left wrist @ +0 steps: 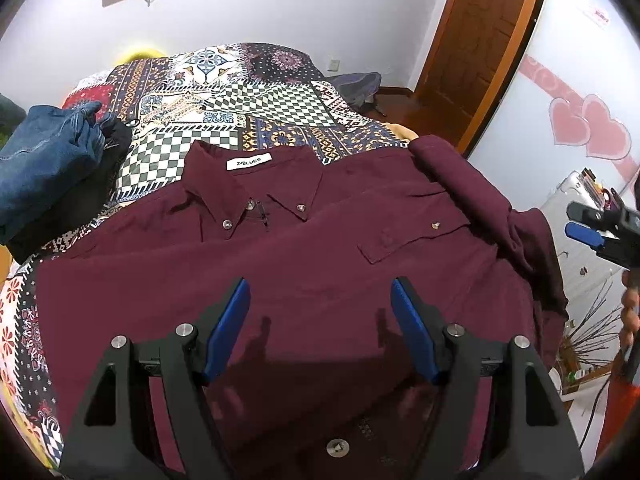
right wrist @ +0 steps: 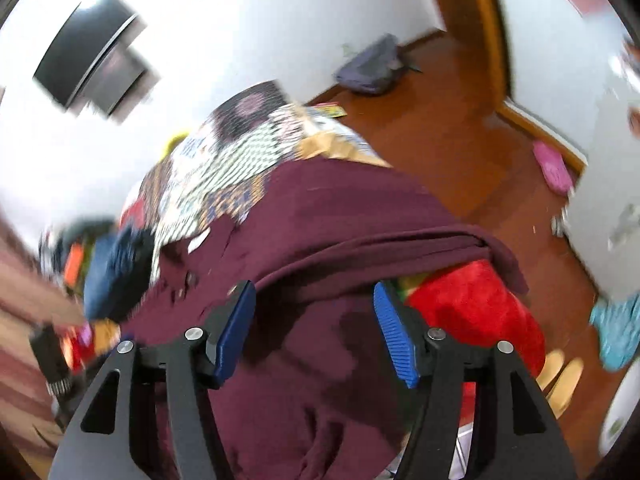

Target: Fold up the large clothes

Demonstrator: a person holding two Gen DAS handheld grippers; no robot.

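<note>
Maroon button-up cotton shirt lay front-up on patchwork bed cover. Left gripper & right gripper hovered over shirt, fingers apart, nothing clamped. Best next: pinch sleeve edge squarely w/ right, fold inward.

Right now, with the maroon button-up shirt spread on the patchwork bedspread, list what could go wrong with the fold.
1. The maroon button-up shirt has its right sleeve bunched over the bed's edge above the red cloth; it may slide off.
2. The right gripper is open with nothing between the pads, and its view is blurred, so the next grasp may miss.
3. The blue denim garment lies close beside the shirt and could get caught in a fold.
</note>
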